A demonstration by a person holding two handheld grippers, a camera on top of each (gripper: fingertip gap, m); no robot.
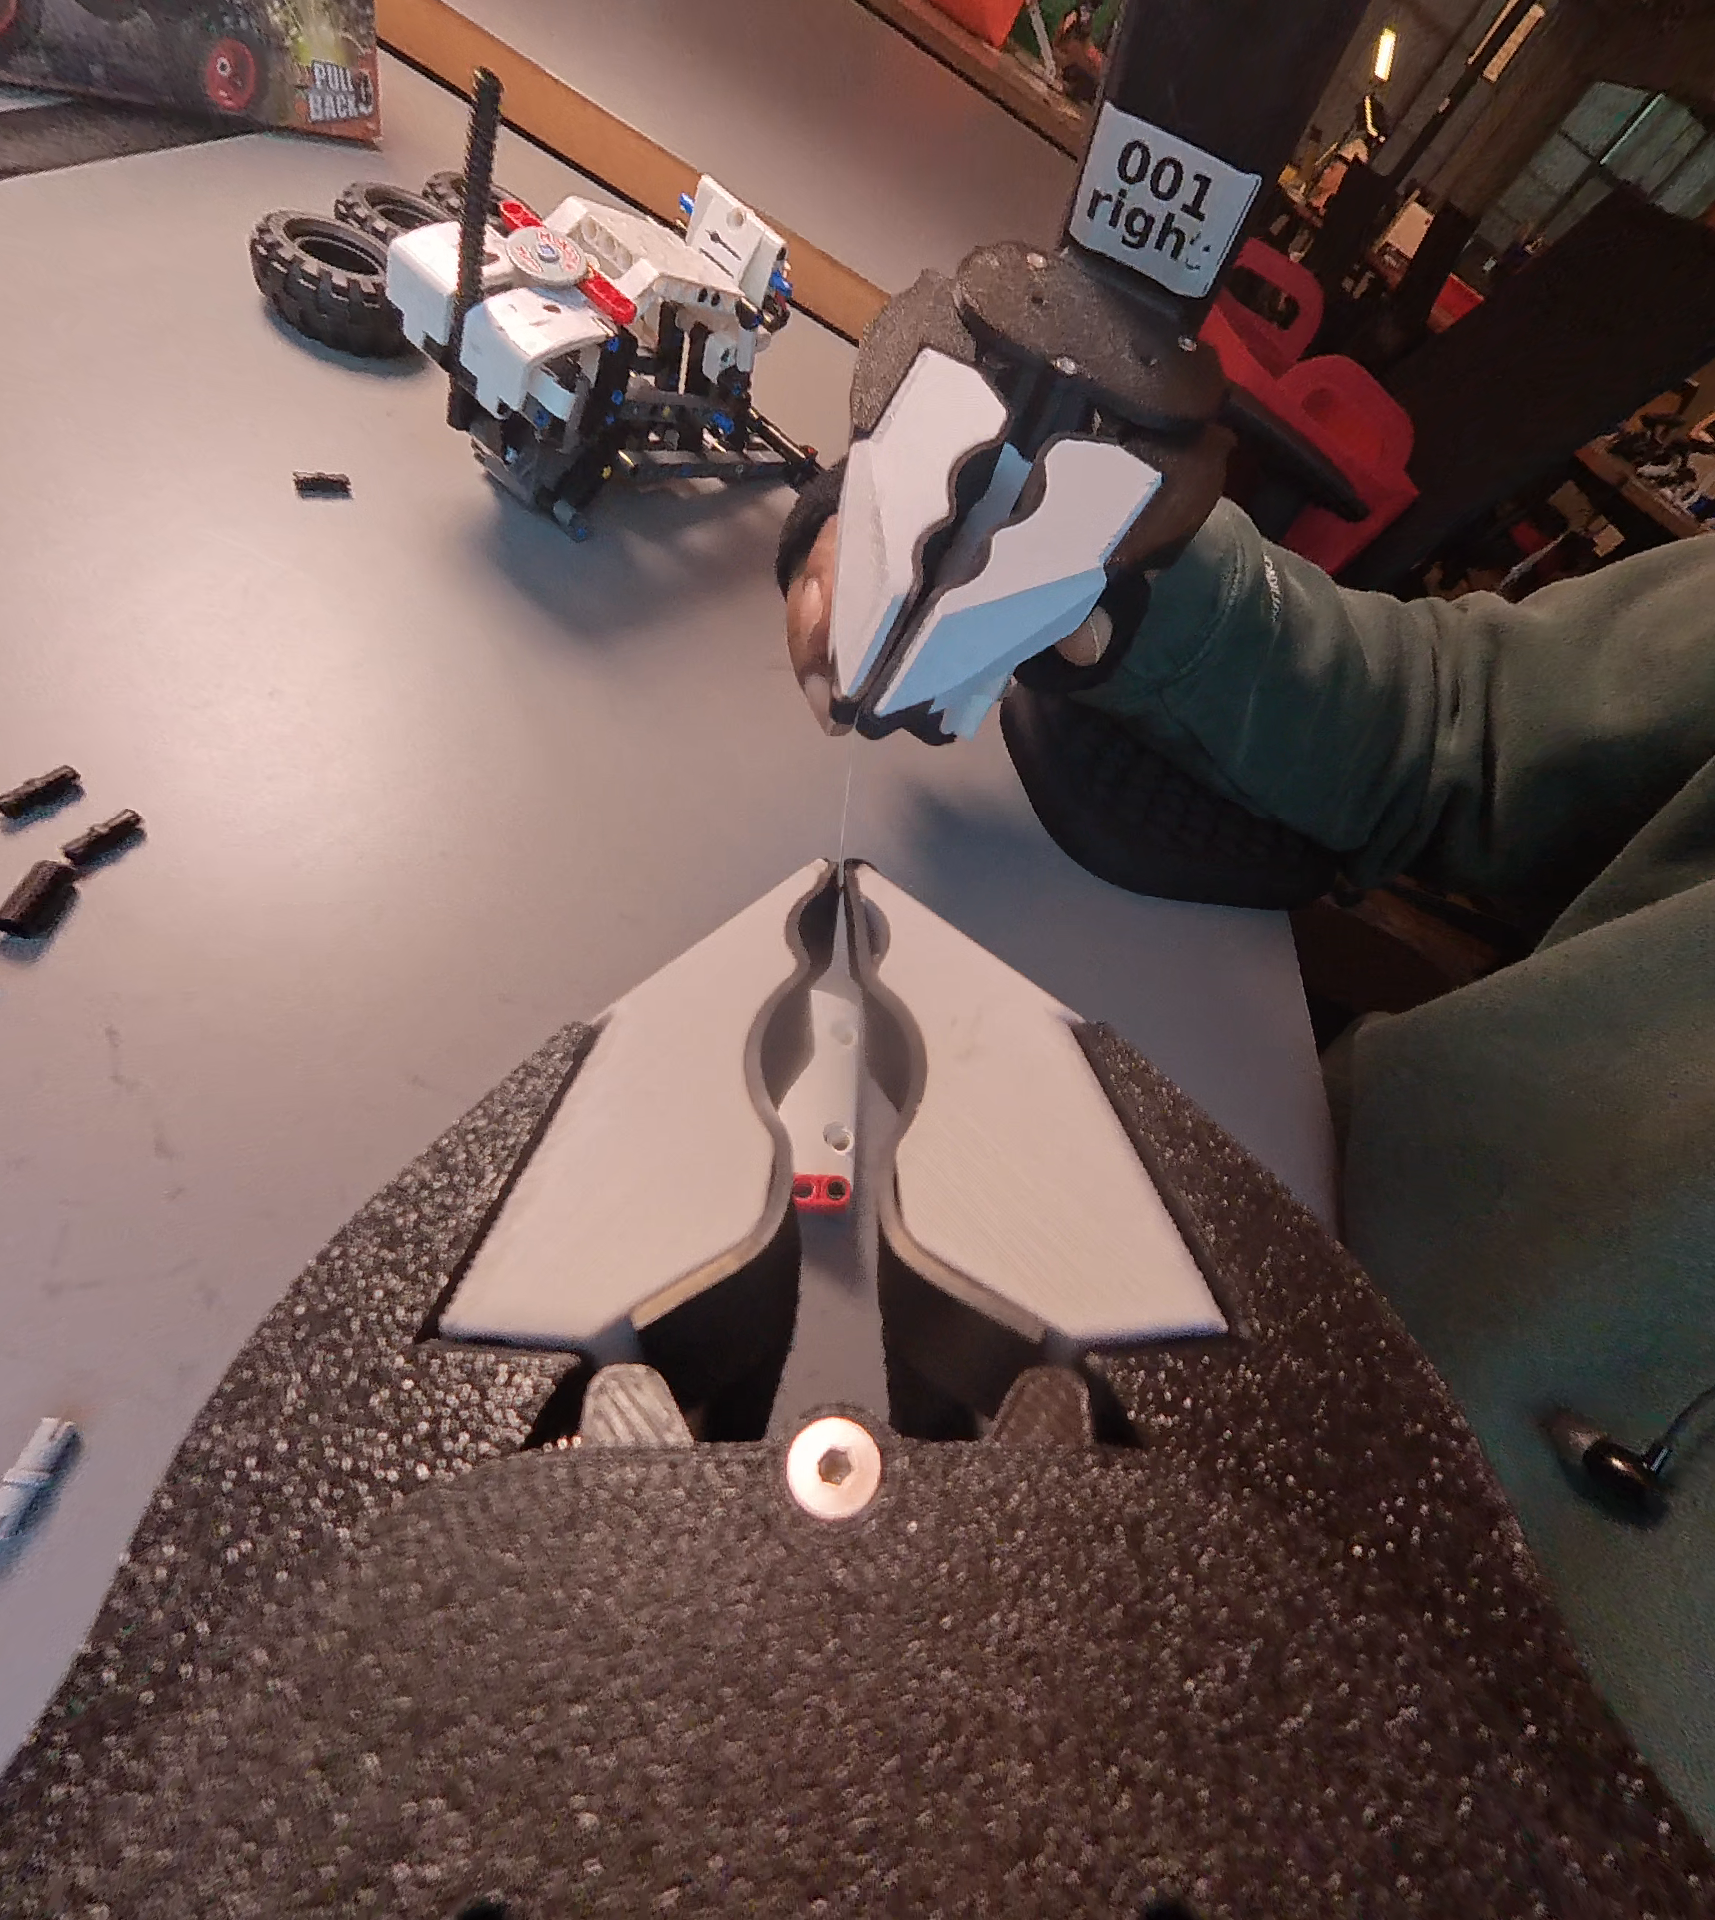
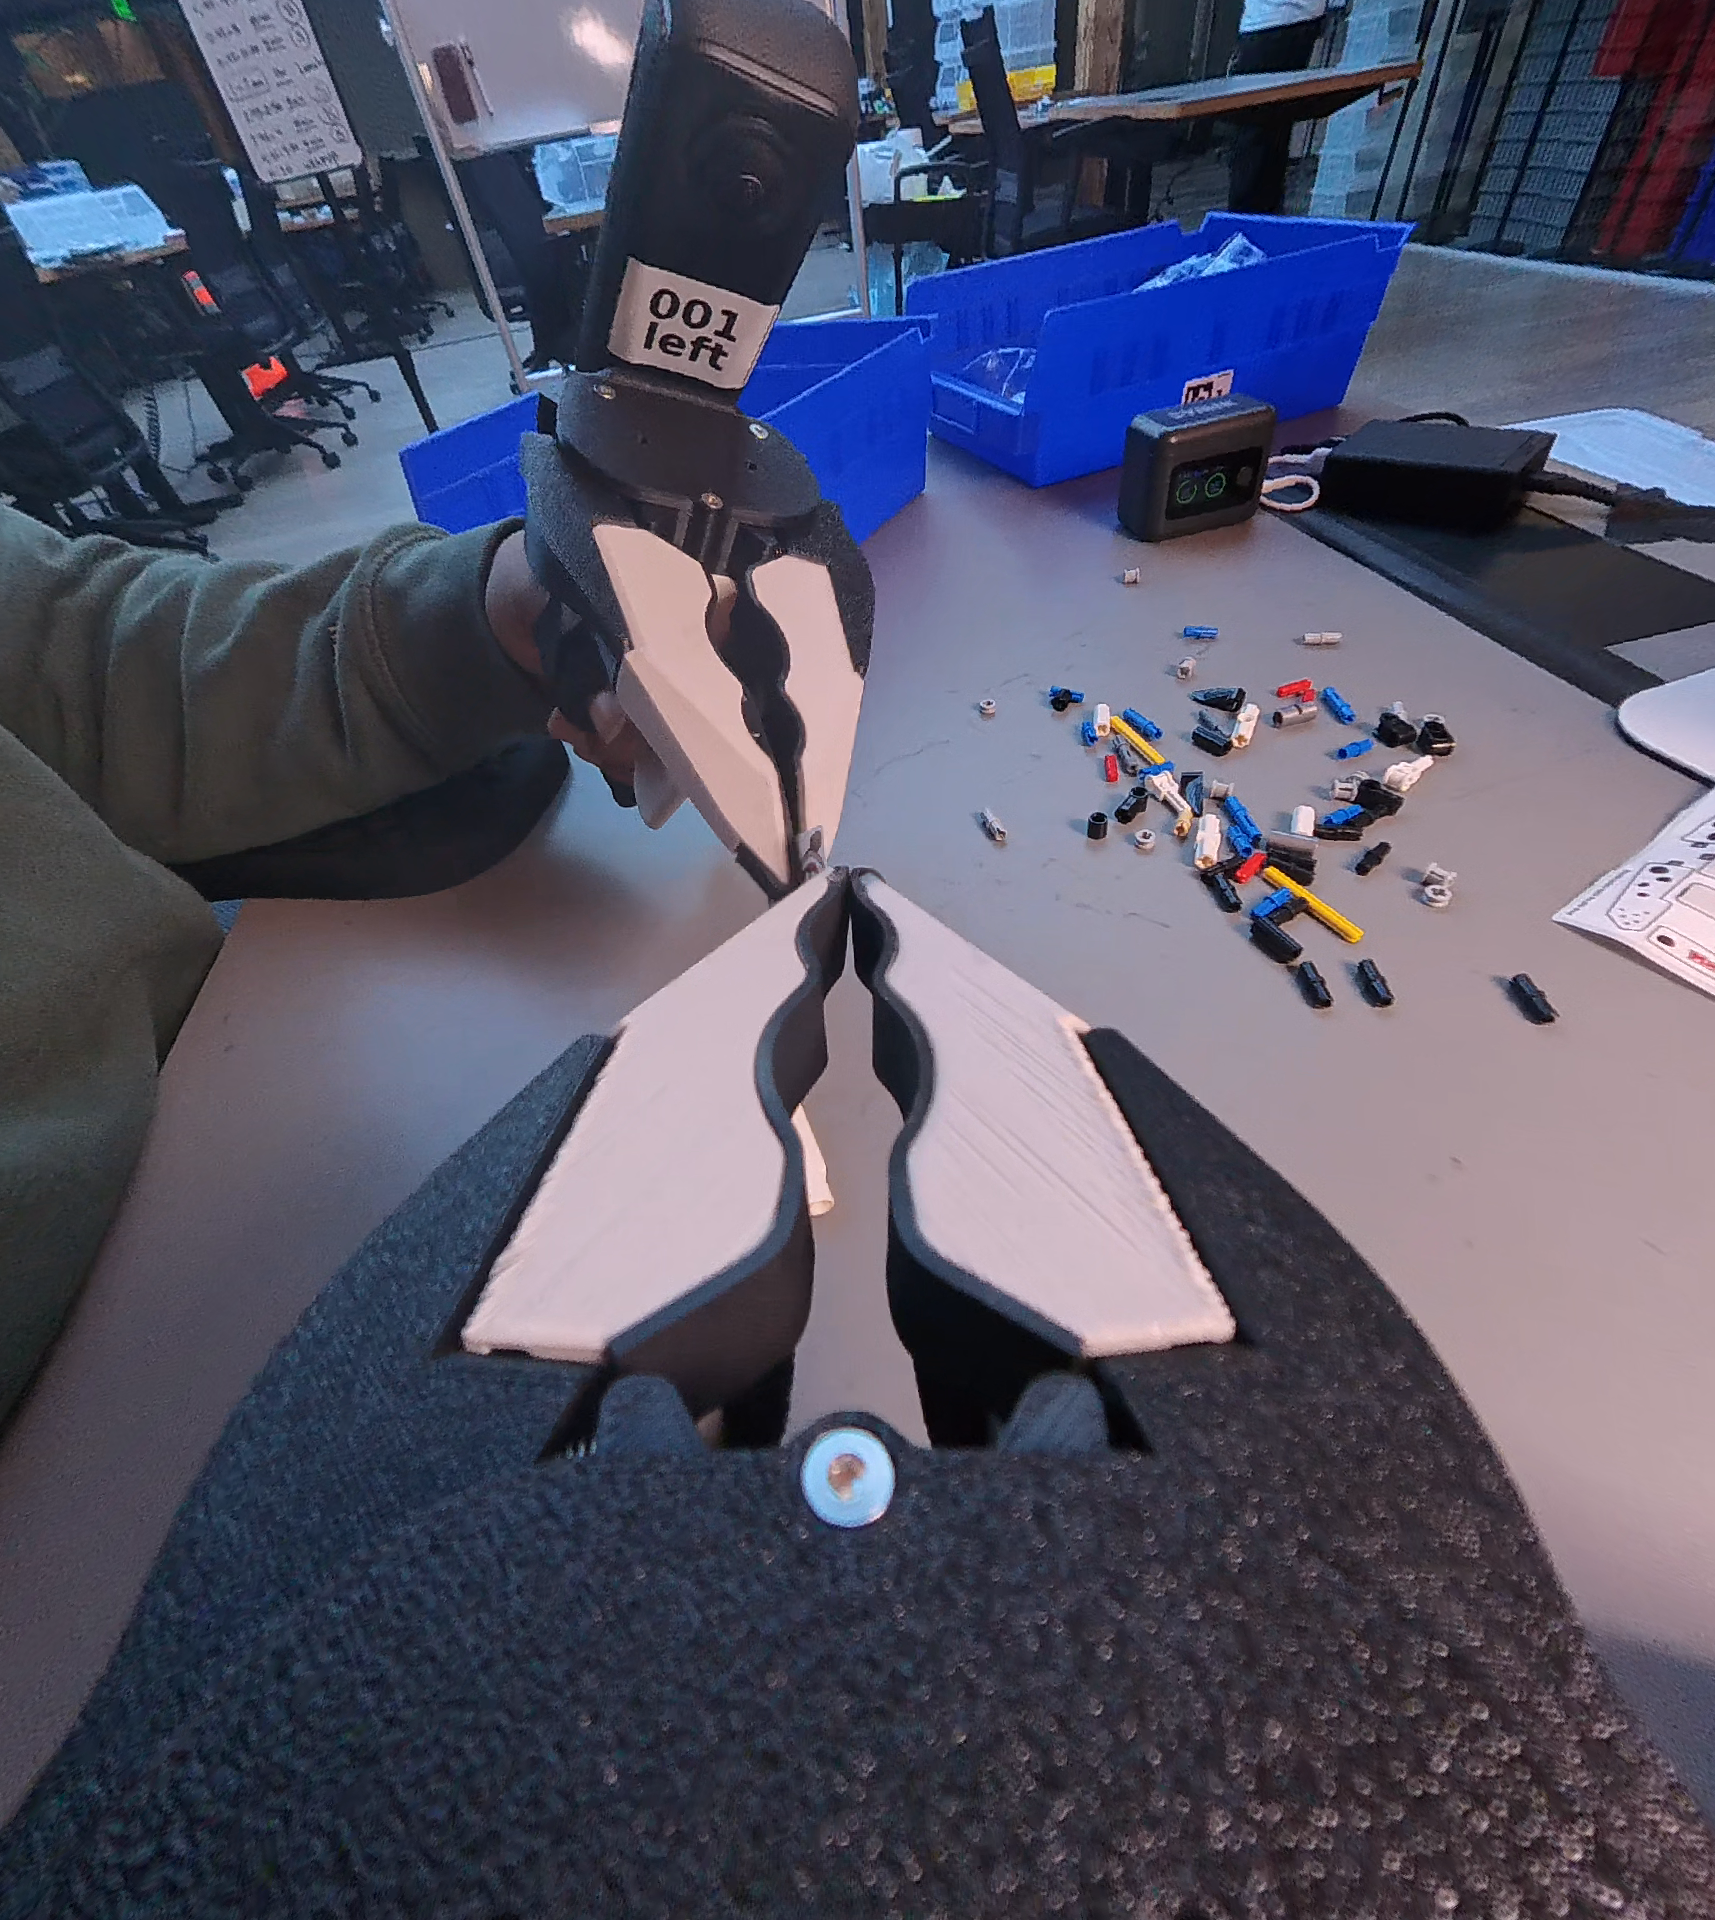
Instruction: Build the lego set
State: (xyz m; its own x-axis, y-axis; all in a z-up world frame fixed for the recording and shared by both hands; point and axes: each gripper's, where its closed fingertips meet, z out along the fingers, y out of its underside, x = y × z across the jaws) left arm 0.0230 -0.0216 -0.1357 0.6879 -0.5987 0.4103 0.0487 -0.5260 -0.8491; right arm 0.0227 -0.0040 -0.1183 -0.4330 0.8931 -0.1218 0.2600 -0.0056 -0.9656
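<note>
My left gripper (image 1: pixel 845 868) is shut. A white Lego beam (image 1: pixel 825 1081) with pin holes and a red connector (image 1: pixel 820 1191) at its near end shows in the gap between the fingers and seems clamped there. My right gripper (image 1: pixel 853 722) points down at it, shut on a thin pale strip (image 1: pixel 846 800) that runs to the left gripper's tips. In the right wrist view the right gripper (image 2: pixel 848 881) nearly meets the left gripper (image 2: pixel 799 868), and a white piece (image 2: pixel 817 1169) shows in its gap. The half-built white and black vehicle (image 1: pixel 583 332) stands further back.
Black tyres (image 1: pixel 323 275) lie beside the vehicle, with the set's box (image 1: pixel 136 62) behind. Loose pins (image 1: pixel 37 790) lie at the left. Several small parts (image 2: pixel 1258 810) are scattered to the right, near a sticker sheet (image 2: pixel 1705 904), blue bins (image 2: pixel 1144 343) and a small black device (image 2: pixel 1196 468). The person's green sleeves flank both grippers.
</note>
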